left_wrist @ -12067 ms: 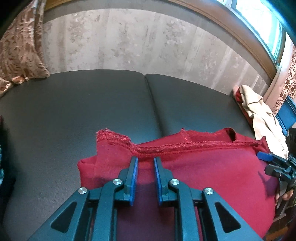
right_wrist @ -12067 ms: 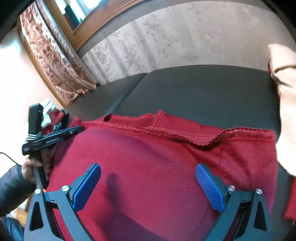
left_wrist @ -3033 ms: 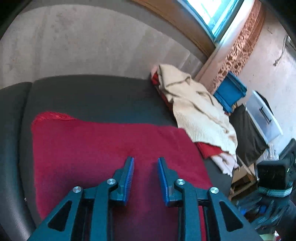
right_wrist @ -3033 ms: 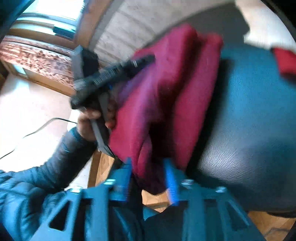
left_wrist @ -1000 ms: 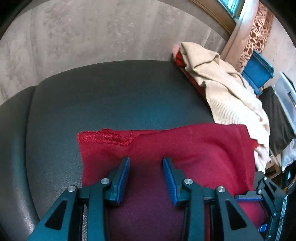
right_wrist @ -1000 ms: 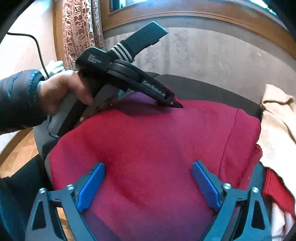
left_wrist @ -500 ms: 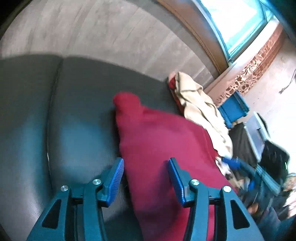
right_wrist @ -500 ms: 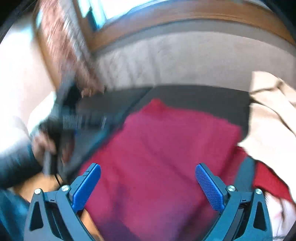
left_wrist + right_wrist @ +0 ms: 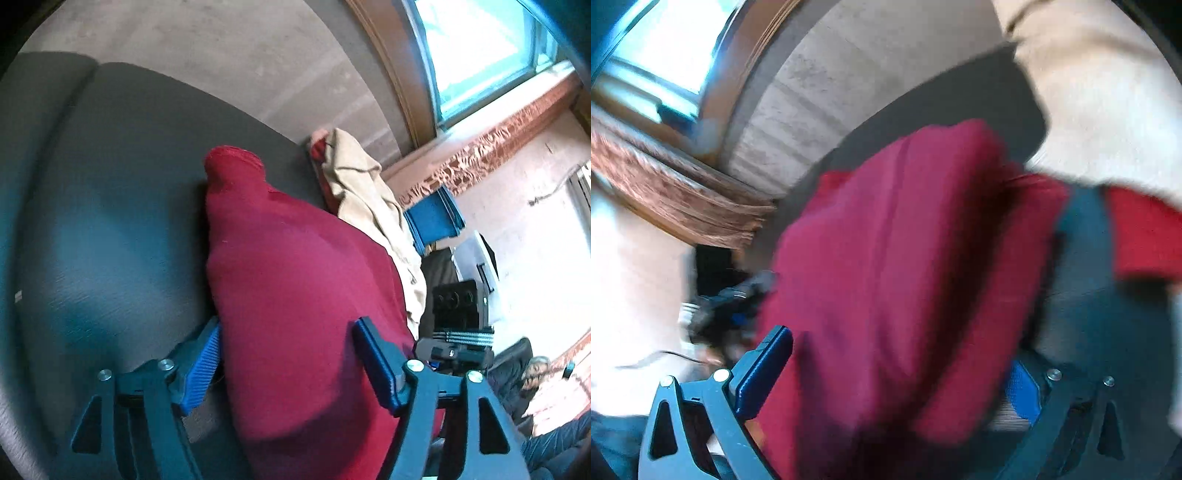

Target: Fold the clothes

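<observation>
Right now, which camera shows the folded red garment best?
The left wrist view: the red garment is sharp, its far end visible on the dark cushion. The right wrist view shows it motion-blurred, filling the frame.

Deep crimson folded garment (image 9: 295, 288) sits on a dark charcoal cushion (image 9: 110, 221). Right beside the garment there's a cream knit (image 9: 365, 199) over something bright red. Tongs (image 9: 288, 365) are black with blue ribbed pads (image 9: 201, 369).

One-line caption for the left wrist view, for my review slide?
Left tongs opening astride the folded red garment on the dark couch seat, cream clothes heaped beyond.
</observation>
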Demonstrator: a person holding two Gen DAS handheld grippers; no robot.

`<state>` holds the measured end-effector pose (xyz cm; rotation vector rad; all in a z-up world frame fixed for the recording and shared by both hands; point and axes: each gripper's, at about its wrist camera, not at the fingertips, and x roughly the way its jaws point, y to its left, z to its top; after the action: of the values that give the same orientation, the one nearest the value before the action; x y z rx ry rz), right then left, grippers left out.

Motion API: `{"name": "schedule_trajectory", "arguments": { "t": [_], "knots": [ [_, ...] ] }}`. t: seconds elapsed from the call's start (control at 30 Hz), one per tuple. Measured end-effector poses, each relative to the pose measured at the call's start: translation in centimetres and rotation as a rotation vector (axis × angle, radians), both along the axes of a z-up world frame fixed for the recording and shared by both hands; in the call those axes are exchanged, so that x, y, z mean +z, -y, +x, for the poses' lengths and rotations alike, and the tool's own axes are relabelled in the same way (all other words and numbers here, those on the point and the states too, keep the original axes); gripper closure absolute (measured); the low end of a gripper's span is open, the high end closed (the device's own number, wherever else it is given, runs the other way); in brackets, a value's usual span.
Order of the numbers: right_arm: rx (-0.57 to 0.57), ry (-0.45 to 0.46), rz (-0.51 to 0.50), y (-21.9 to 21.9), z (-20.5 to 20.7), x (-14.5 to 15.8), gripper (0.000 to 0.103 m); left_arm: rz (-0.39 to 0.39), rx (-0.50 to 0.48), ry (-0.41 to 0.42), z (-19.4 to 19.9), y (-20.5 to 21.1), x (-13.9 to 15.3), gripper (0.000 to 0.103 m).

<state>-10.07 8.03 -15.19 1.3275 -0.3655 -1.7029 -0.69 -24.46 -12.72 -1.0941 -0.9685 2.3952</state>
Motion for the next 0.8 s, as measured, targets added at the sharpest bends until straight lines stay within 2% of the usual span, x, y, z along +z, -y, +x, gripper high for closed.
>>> {"name": "schedule_trajectory", "arguments": {
  "t": [0.07, 0.13, 0.2, 0.27, 0.33, 0.37, 0.43, 0.53, 0.57, 0.6, 0.67, 0.7, 0.8],
  "knots": [
    [0.002, -0.017, 0.005, 0.2, 0.6, -0.2, 0.0, -0.049, -0.027, 0.007, -0.4, -1.1, 0.0, 0.026],
    [0.036, -0.074, 0.02, 0.2, 1.7, -0.1, 0.0, -0.046, -0.04, 0.012, -0.2, -1.2, 0.0, 0.029],
    [0.069, -0.128, 0.045, 0.4, 2.1, 0.1, 0.0, -0.038, -0.052, 0.035, 0.2, -1.1, -0.1, 0.044],
    [0.091, -0.175, 0.094, 1.0, 2.4, 0.6, 0.004, -0.039, -0.06, 0.04, 0.9, -0.9, -0.1, 0.048],
    [0.111, -0.217, 0.138, 1.5, 2.7, 1.0, 0.005, -0.034, -0.067, 0.045, 1.4, -0.7, -0.3, 0.047],
    [0.12, -0.233, 0.148, 1.4, 2.9, 1.0, 0.005, -0.025, -0.068, 0.049, 1.4, -0.5, -0.6, 0.042],
    [0.133, -0.239, 0.138, 1.3, 3.0, 1.0, 0.0, -0.005, -0.066, 0.037, 1.0, -0.5, -0.7, 0.038],
    [0.116, -0.245, 0.114, 0.9, 3.1, 0.9, 0.0, -0.058, -0.054, 0.037, 0.5, -1.7, -0.3, 0.032],
    [0.106, -0.256, 0.112, 0.7, 3.3, 0.9, 0.0, -0.083, -0.055, 0.043, 0.4, -2.2, -0.1, 0.033],
    [0.107, -0.266, 0.125, 0.9, 3.5, 1.0, 0.0, -0.096, -0.05, 0.049, 0.5, -2.3, 0.0, 0.043],
    [0.118, -0.27, 0.156, 1.4, 3.7, 1.2, 0.0, -0.065, -0.019, 0.043, 1.1, -2.0, 0.1, 0.057],
    [0.118, -0.262, 0.161, 1.6, 3.8, 1.5, 0.002, -0.073, -0.001, 0.033, 1.7, -1.9, 0.5, 0.06],
    [0.119, -0.236, 0.173, 2.3, 4.2, 2.1, 0.024, -0.133, 0.052, -0.008, 4.3, -1.9, 2.1, 0.062]
  ]
}}
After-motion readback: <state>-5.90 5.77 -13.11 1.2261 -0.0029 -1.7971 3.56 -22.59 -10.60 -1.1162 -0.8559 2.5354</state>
